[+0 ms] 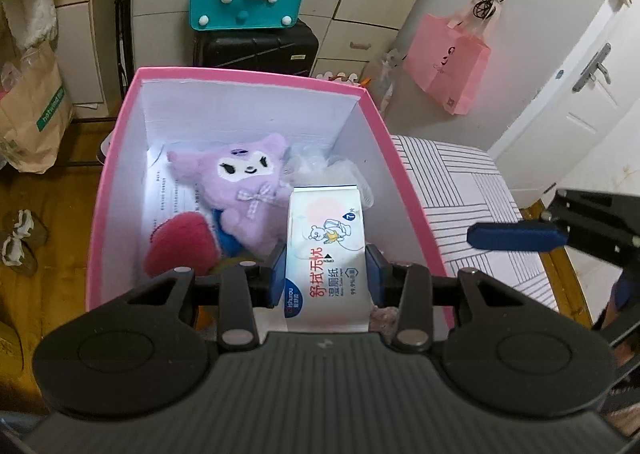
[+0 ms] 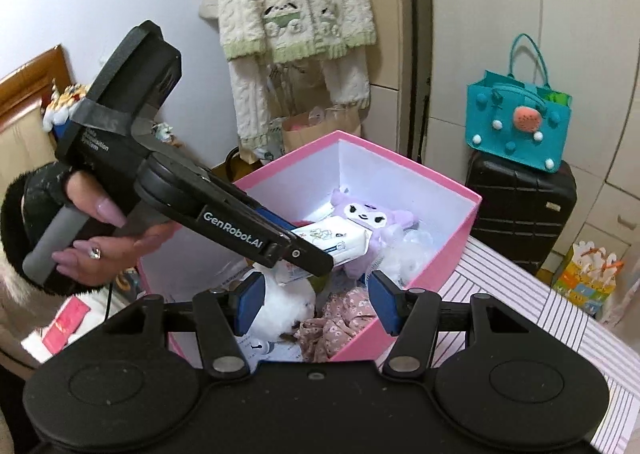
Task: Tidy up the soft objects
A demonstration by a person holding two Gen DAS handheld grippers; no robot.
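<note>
Over the open pink box (image 1: pixel 120 158) holding a purple plush (image 1: pixel 248 190), the left gripper (image 1: pixel 326 274) clamps a wipes pack (image 1: pixel 326 254); the right gripper (image 2: pixel 316 296) gapes empty.

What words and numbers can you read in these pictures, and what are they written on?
"舒拭无忧" and "湿厕纸": the wet wipes pack held in the left gripper.
"99.9%": the same pack; the words after it are too small.
"7": in the pack's top corner.
"GenRobot.AI": the left gripper's side.
"Data Acquisition System": its body, partly blurred.
Green strip on the paper bag: blurred.
Printed paper in the pink box: too small.
</note>
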